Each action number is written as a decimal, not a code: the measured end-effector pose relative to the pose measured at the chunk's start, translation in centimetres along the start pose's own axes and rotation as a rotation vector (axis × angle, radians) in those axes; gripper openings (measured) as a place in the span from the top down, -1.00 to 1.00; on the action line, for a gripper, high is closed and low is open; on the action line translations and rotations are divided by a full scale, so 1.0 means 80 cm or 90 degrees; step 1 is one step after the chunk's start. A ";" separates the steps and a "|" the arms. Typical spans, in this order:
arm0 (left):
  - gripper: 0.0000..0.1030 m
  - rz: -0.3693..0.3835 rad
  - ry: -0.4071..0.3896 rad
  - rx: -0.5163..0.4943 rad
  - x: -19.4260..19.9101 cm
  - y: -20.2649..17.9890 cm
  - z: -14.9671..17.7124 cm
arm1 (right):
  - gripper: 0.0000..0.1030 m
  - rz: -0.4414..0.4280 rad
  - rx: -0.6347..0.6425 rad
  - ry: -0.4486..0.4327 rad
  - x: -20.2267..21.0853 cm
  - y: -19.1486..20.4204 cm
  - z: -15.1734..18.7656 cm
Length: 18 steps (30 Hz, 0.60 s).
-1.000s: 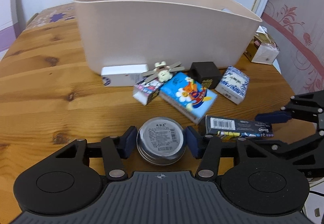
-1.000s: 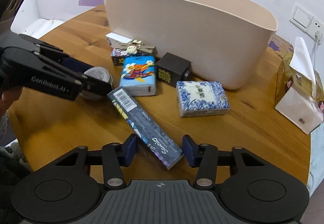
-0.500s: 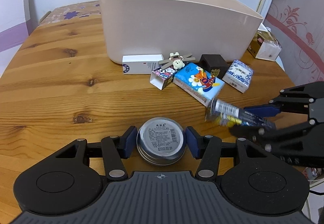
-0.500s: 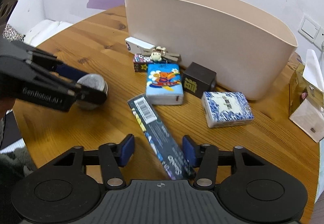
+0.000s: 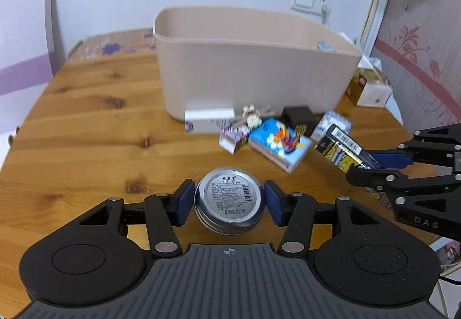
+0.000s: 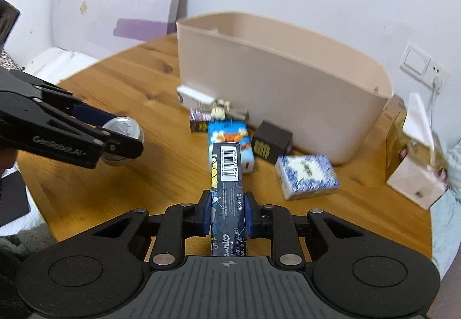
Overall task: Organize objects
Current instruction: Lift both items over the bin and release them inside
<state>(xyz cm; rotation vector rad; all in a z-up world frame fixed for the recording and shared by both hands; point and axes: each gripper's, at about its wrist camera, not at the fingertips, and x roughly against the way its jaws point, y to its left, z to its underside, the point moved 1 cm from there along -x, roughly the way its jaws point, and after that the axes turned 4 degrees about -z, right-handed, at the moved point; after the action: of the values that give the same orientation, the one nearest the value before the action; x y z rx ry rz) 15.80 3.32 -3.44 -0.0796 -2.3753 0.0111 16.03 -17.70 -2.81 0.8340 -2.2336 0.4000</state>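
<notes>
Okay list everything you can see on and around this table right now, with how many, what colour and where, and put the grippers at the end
storage bin: 1, beige, back of table
round tin: 1, silver, lifted between left gripper's fingers
long slim box: 1, dark with barcode, clamped in right gripper
cartoon tissue pack: 1, blue, table centre
blue-patterned pack: 1, blue and white, right of cluster
small cube box: 1, dark brown, against bin
white box: 1, white, at bin's foot
small toy figure: 1, cream, atop a small patterned box
tissue box: 1, white and gold, table's right edge
table: 1, wooden
left gripper: shut on tin
right gripper: shut on slim box
</notes>
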 end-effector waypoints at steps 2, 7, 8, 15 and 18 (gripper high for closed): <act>-0.04 -0.003 -0.016 -0.007 0.007 -0.001 -0.007 | 0.57 0.007 0.005 -0.020 0.011 -0.002 -0.004; -0.04 -0.004 -0.050 -0.010 0.023 0.000 -0.026 | 0.57 0.039 -0.010 -0.056 0.030 -0.013 -0.019; -0.04 -0.005 -0.056 -0.011 0.026 0.001 -0.030 | 0.57 0.042 -0.015 -0.067 0.035 -0.017 -0.024; -0.04 -0.010 -0.096 -0.008 0.035 0.006 -0.066 | 0.56 0.054 -0.035 -0.132 0.057 -0.033 -0.051; -0.04 -0.011 -0.108 -0.010 0.033 0.007 -0.082 | 0.56 0.059 -0.046 -0.156 0.061 -0.041 -0.063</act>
<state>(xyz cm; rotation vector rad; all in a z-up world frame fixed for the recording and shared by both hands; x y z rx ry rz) 18.50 3.93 3.12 -0.0677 -2.5456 -0.0096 18.21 -19.82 4.35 0.7779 -2.5048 0.2692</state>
